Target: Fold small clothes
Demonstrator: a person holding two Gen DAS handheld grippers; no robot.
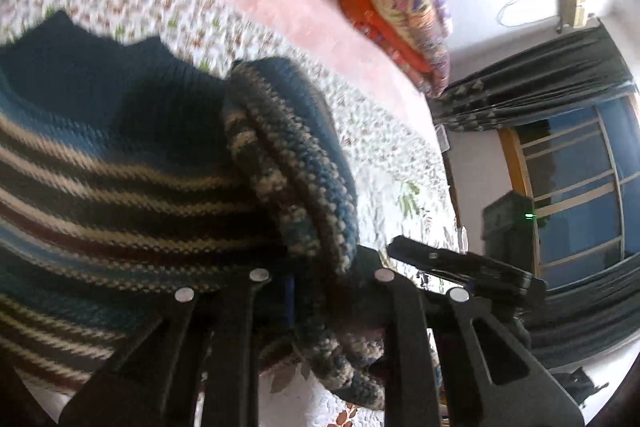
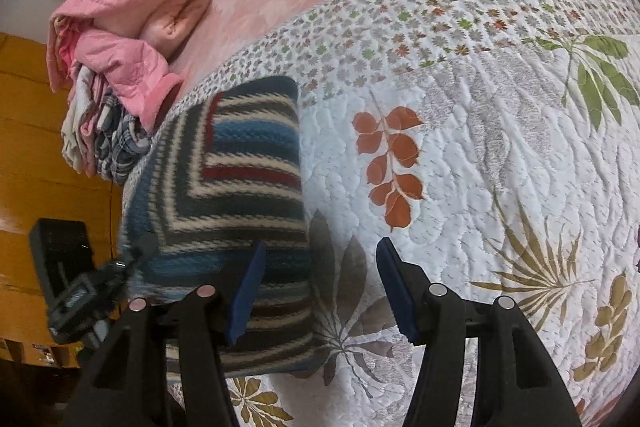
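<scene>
Knitted fabric fills the space between the fingers of the left gripper (image 1: 320,291), which pinches a thick rolled edge of the striped sweater (image 1: 120,187) and lifts it, so the wool hangs close before the camera. This sweater is dark blue with cream, black and dark red stripes, and its rolled edge is speckled blue and beige. The right gripper (image 2: 320,291) is spread wide and holds nothing; its blue pads (image 2: 246,291) stand apart above the sweater's right edge. From this side the sweater (image 2: 224,187) lies as a folded block on the white quilt (image 2: 480,167) printed with leaves, near a pile of pink clothes (image 2: 132,11).
</scene>
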